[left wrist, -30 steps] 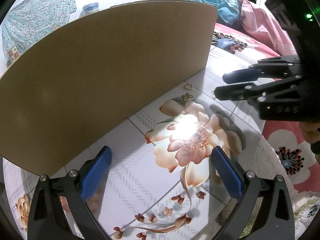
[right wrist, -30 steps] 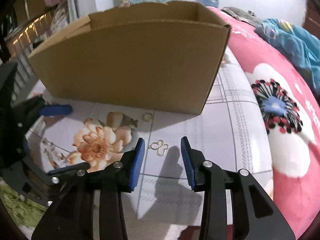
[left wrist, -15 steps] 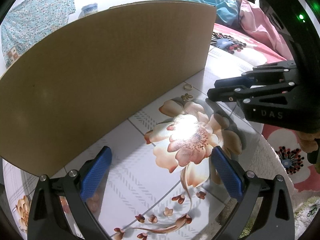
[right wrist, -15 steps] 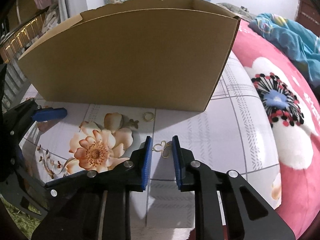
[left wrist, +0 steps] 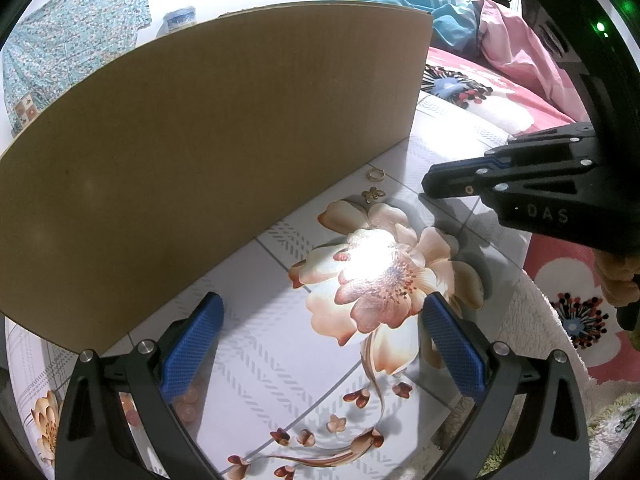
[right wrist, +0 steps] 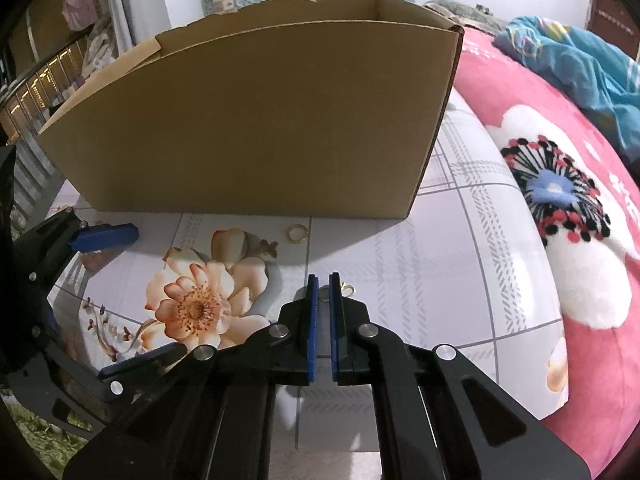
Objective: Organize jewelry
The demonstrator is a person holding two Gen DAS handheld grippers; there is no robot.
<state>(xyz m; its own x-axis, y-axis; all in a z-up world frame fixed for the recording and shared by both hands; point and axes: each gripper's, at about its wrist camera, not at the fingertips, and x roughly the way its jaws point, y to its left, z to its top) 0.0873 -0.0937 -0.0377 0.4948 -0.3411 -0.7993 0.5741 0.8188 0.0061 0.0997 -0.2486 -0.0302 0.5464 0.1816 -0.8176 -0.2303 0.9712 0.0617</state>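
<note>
My right gripper [right wrist: 324, 292] has its blue pads closing the last bit onto a thin gold looped charm [right wrist: 347, 289], pinched at the tips; one loop pokes out to the right. In the left wrist view the right gripper [left wrist: 427, 188] shows its jaws together and hides the charm. A gold ring [right wrist: 296, 234] [left wrist: 375, 175] and a small bronze butterfly piece [right wrist: 269, 246] [left wrist: 373, 194] lie on the floral sheet near the open cardboard box [right wrist: 260, 120] [left wrist: 200, 140]. My left gripper [left wrist: 322, 300] stands wide open over the printed flower, holding nothing.
The white floral sheet [right wrist: 440, 280] is bordered on the right by a pink flowered blanket [right wrist: 580, 220]. Blue and pink bedding [left wrist: 460, 20] is piled behind it. A fluffy rug edge [left wrist: 532, 320] lies at the right, and a person's hand [left wrist: 616, 280] grips the right tool.
The right gripper's jaws have gone from well apart to almost together, catching the gold looped charm at their tips. The left gripper has stayed put and open.
</note>
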